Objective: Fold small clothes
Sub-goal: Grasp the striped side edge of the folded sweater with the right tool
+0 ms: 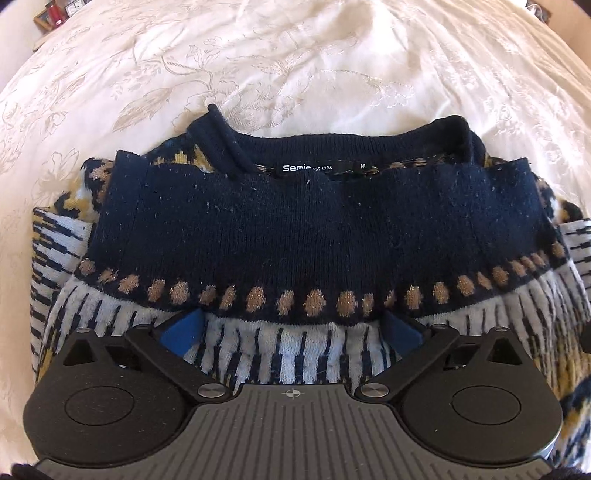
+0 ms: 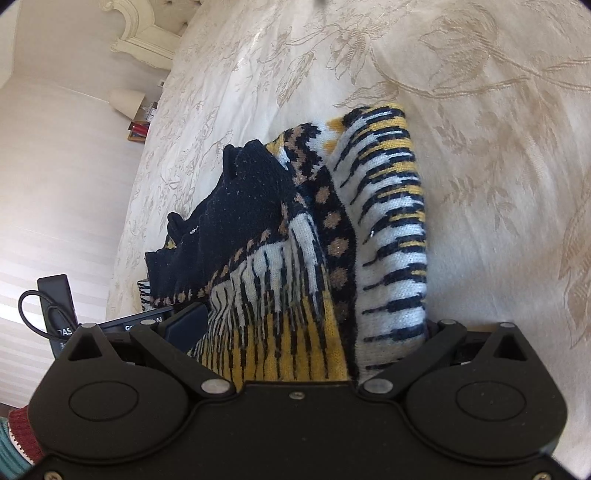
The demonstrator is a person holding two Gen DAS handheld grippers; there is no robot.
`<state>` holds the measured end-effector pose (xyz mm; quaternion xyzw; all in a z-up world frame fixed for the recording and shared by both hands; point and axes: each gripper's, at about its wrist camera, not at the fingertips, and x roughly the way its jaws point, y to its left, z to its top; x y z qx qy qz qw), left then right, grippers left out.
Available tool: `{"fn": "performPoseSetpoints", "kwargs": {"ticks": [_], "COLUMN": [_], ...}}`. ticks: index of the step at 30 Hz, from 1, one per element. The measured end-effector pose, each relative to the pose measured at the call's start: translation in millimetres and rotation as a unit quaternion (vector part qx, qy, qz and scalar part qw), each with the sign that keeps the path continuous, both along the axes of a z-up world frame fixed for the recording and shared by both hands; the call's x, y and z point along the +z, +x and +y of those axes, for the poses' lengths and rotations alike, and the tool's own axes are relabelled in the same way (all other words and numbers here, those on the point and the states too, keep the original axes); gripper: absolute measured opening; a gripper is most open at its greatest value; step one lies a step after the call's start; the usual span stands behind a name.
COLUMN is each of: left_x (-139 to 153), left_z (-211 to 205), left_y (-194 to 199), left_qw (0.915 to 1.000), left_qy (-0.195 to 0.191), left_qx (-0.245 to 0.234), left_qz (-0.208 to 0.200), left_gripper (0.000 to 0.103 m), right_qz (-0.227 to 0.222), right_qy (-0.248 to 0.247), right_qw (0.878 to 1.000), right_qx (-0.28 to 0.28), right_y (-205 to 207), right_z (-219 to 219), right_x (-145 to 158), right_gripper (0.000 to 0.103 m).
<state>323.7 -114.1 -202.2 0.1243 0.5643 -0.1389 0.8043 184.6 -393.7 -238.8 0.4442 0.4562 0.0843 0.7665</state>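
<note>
A knitted sweater (image 1: 295,229), navy at the top with tan dots and white, yellow and black stripes below, lies folded on the bed with its collar label up. It also shows in the right wrist view (image 2: 314,258). My left gripper (image 1: 291,328) is over its near edge, blue fingers (image 1: 183,332) wide apart, with knit bunched between them. My right gripper (image 2: 306,332) is at the sweater's side edge, jaws wide apart with the folded knit layers between them; its right finger is hidden by the fabric.
A cream bedspread (image 1: 295,74) with a floral weave covers the bed. A bedside shelf with small items (image 1: 55,14) is at the far left. A lamp (image 2: 125,101) and a carved headboard (image 2: 144,33) stand beyond the bed. The other gripper's body (image 2: 59,306) shows at left.
</note>
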Motion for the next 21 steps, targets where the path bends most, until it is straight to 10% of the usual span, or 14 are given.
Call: {"fn": "performPoseSetpoints", "kwargs": {"ticks": [4,7,10,21], "left_x": [0,0,0,56], "left_z": [0,0,1,50], "left_y": [1,-2,0,-7], "left_qw": [1.0,1.0,1.0,0.9987], "left_qy": [-0.001,0.0,0.0,-0.049], "left_qx": [-0.002,-0.002,-0.003,0.018], "left_qz": [-0.002,-0.001,0.004,0.0], "left_gripper": [0.103,0.103,0.103,0.09], "right_qz": [0.005,0.032,0.035,0.036], "right_qy": [0.003,-0.038,-0.045,-0.099], "right_qw": [1.0,0.999,0.998,0.994], "right_qx": [0.01,0.021,0.018,0.0], "right_y": [2,5,4,0], "right_z": [-3,3,7,29], "right_x": [2,6,8,42], "right_gripper": [0.097,0.052,0.04,0.035]}}
